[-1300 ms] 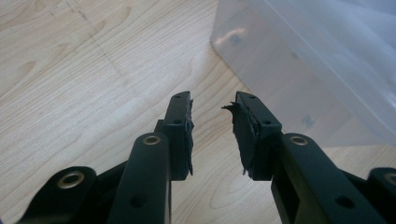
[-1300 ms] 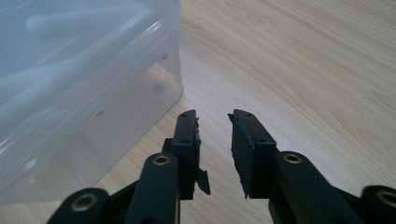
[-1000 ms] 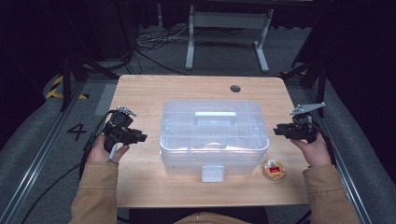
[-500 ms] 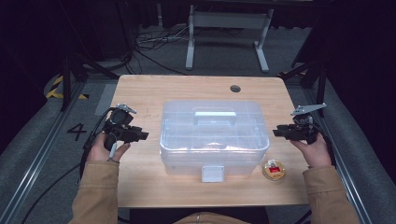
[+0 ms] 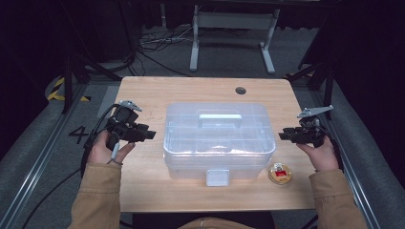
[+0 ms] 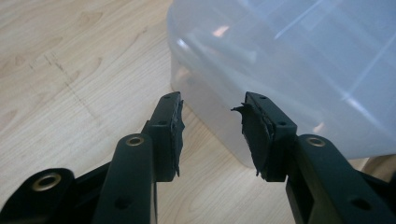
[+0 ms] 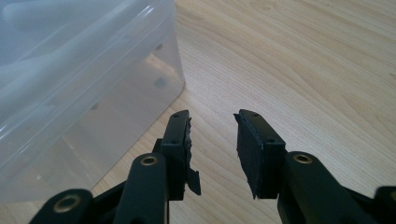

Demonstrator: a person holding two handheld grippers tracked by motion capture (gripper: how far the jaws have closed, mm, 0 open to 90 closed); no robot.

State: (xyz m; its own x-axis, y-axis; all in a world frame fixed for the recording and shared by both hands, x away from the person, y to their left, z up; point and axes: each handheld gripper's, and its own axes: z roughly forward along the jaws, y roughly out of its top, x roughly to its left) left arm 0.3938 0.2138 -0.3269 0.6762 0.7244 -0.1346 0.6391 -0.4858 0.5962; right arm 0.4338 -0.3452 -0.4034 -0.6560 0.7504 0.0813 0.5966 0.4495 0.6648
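Two tools: a black two-jaw left tool (image 5: 149, 135) and a black two-jaw right tool (image 5: 282, 135) are held on either side of the clear plastic storage box.
Landmark: a clear rectangular plastic storage box (image 5: 219, 140) with a closed lid, a moulded white handle (image 5: 220, 117) on top and a white front latch (image 5: 217, 177) is set at the middle of the light wooden desk (image 5: 191, 90).
Left tool: its jaws are seen parted with nothing between them; they have just been opening. It is held just beside the box's left end, apart from it, jaws pointed toward the box. In the left gripper view (image 6: 212, 114) a rounded corner of the box (image 6: 289, 70) is seen close ahead of the torn black pads (image 6: 176, 126).
Right tool: its jaws are seen parted and empty; they have just been opening a little. It is held near the box's right end, without contact. In the right gripper view (image 7: 212, 122) the box wall (image 7: 88, 79) is seen to the left of the jaws, with bare desk (image 7: 303, 60) ahead.
Small item: a round container with a red and yellow inside (image 5: 280, 173) is seen on the desk just beside the box's front right corner.
Hands: the left hand (image 5: 106, 148) and right hand (image 5: 321, 155), in tan sleeves, are wrapped around the tools.
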